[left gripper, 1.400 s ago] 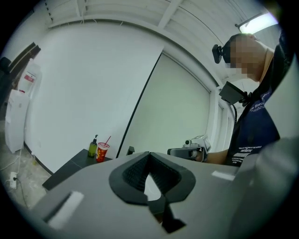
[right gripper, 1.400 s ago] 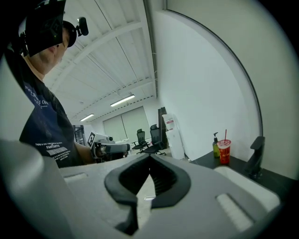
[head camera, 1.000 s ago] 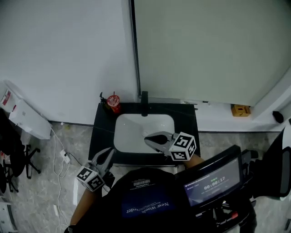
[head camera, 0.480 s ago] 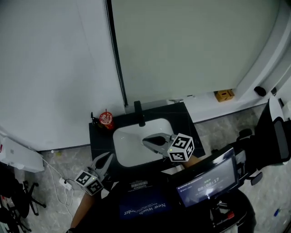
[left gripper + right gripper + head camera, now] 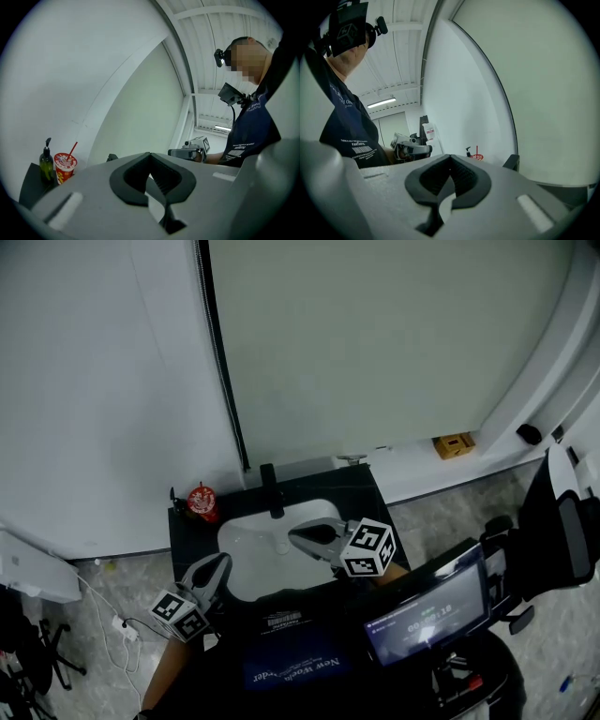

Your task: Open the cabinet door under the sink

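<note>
A black counter (image 5: 184, 524) with a white basin (image 5: 246, 549), a black faucet (image 5: 271, 490) and a red cup (image 5: 201, 502) stands against the wall. The cabinet door under it is hidden by the counter and my body. My left gripper (image 5: 215, 564) hovers at the counter's front left corner, shut and empty (image 5: 150, 158). Over the basin's right side my right gripper (image 5: 297, 533) is also shut on nothing (image 5: 450, 160). In the left gripper view the red cup (image 5: 64, 166) and a dark soap bottle (image 5: 46, 162) stand at the left.
A small screen (image 5: 428, 611) hangs on my chest. An office chair (image 5: 565, 521) stands to the right, a yellow box (image 5: 453, 443) lies by the wall, and a white unit (image 5: 28, 570) with cables (image 5: 118, 625) sits on the floor to the left.
The head view has swung, so the counter now sits lower left and tilted in the picture. Both grippers have drifted sideways along the counter's front. Their jaws stay shut.
</note>
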